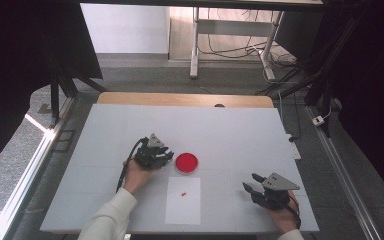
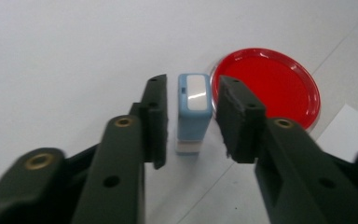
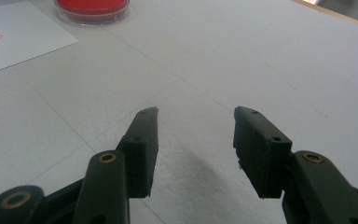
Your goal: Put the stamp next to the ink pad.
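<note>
A small light-blue stamp (image 2: 193, 109) with a white top stands upright on the white table, right beside a round red dish (image 2: 270, 86). My left gripper (image 2: 191, 84) straddles the stamp, with a thin gap showing on each side, so its pads do not press on it. From the high view, the left gripper (image 1: 162, 156) sits just left of the red dish (image 1: 186, 162). My right gripper (image 1: 250, 181) rests near the front right of the table. Its jaws (image 3: 196, 112) are open over bare table, with nothing between them.
A white sheet of paper (image 1: 182, 200) bearing a small red mark (image 1: 183, 193) lies in front of the dish. The white table top (image 1: 230, 130) stretches far behind both grippers. Dark stands and cables line the floor beyond its edges.
</note>
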Available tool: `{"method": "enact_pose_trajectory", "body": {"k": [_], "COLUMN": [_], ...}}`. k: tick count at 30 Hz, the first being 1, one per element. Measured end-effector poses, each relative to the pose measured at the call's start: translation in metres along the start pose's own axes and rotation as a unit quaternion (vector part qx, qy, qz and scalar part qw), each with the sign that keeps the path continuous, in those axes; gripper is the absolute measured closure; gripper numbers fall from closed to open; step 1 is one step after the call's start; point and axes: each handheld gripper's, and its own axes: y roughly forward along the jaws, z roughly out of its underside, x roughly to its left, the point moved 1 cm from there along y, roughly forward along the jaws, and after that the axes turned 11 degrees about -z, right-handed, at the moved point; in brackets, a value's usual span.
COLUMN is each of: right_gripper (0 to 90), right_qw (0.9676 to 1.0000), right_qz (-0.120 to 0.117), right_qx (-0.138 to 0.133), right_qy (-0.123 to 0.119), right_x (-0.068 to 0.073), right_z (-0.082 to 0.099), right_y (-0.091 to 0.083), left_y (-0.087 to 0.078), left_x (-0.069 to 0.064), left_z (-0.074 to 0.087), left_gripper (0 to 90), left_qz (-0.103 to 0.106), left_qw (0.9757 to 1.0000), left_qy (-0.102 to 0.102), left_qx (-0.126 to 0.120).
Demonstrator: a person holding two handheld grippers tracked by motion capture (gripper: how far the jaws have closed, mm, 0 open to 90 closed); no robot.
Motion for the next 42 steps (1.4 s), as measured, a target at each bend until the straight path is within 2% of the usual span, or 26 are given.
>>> {"method": "enact_pose_trajectory", "body": {"k": [4,7,11,22,27,31,42], "right_gripper": [49.5,49.5,49.3,47.7,47.4,47.3,47.0], "right_qw": [1.0000,1.0000,1.0000,0.9998,0.9997,0.9996,0.9995], "right_qz": [0.001,-0.001,-0.002,-0.012,-0.012,-0.016,-0.017], "right_qx": [-0.002,-0.003,-0.004,-0.014,-0.020,-0.022,-0.026], "right_qy": [0.000,0.002,0.000,-0.005,-0.006,-0.008,-0.010], "right_x": [0.000,0.000,0.001,0.004,0.003,0.003,0.002], "right_z": [0.001,0.000,0.001,-0.001,-0.001,-0.001,-0.001], "right_y": [0.000,-0.001,-0.002,-0.004,-0.005,-0.005,-0.007], "left_y": [-0.003,-0.005,-0.013,-0.043,-0.056,-0.066,-0.085], "left_x": [0.002,0.004,0.006,0.004,0.003,0.003,0.004], "left_z": [0.000,0.000,0.001,0.016,0.026,0.033,0.058], "left_gripper": [47.6,39.5,34.2,32.2,32.5,33.1,33.7], "left_qz": [-0.005,0.000,0.008,0.011,0.014,0.003,-0.005], "left_qw": [0.9999,0.9997,0.9992,0.9991,0.9992,0.9991,0.9988], "left_qy": [-0.013,-0.020,-0.028,-0.012,0.004,0.001,-0.003], "left_qx": [-0.009,-0.014,-0.026,-0.038,-0.037,-0.042,-0.049]}}
